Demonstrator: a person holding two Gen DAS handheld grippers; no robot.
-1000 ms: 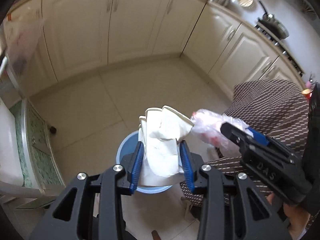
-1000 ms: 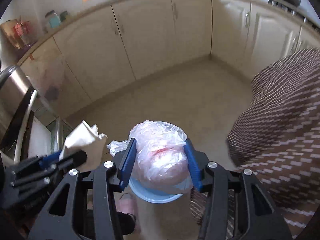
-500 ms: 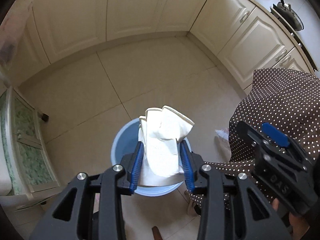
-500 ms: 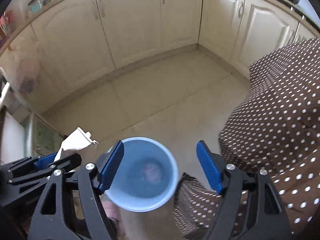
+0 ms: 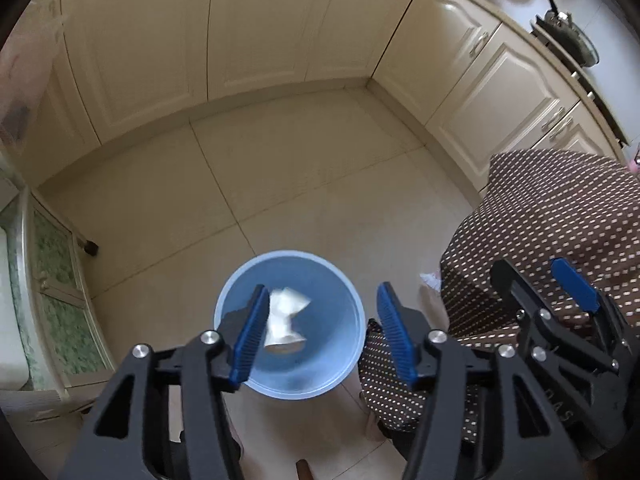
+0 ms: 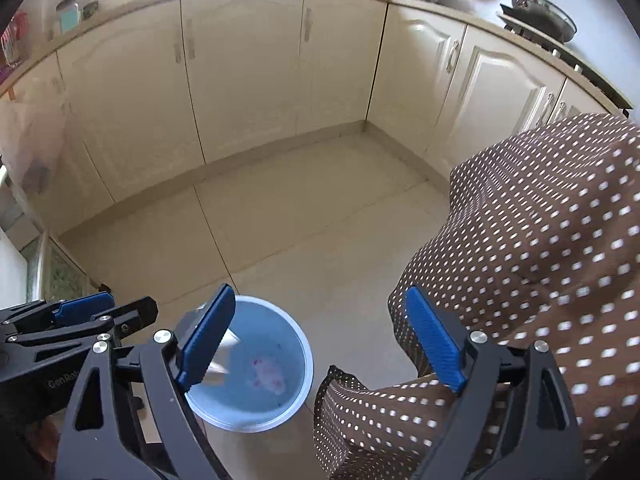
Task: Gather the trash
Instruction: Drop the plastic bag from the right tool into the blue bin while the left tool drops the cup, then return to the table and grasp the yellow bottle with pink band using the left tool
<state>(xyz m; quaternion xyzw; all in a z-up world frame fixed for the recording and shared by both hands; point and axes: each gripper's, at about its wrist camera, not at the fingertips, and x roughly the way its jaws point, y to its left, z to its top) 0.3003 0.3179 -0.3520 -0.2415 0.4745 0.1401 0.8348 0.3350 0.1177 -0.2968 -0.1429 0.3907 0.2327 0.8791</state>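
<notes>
Our left gripper (image 5: 320, 336) jaws have just been opening & stand apart, empty; the white paper wad (image 5: 286, 322) is dropping into the blue bin (image 5: 352, 344) below. Right gripper (image 6: 320, 340) also just opened wide, empty; its pink-stained plastic bag (image 6: 268, 374) lies on the bin floor. Drop step looks done; next we'd need to locate more trash.

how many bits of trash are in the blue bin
2. White paper falling into the bin on the left gripper's side; a clear bag with pink inside at the bottom. More may be hidden under them.
</notes>
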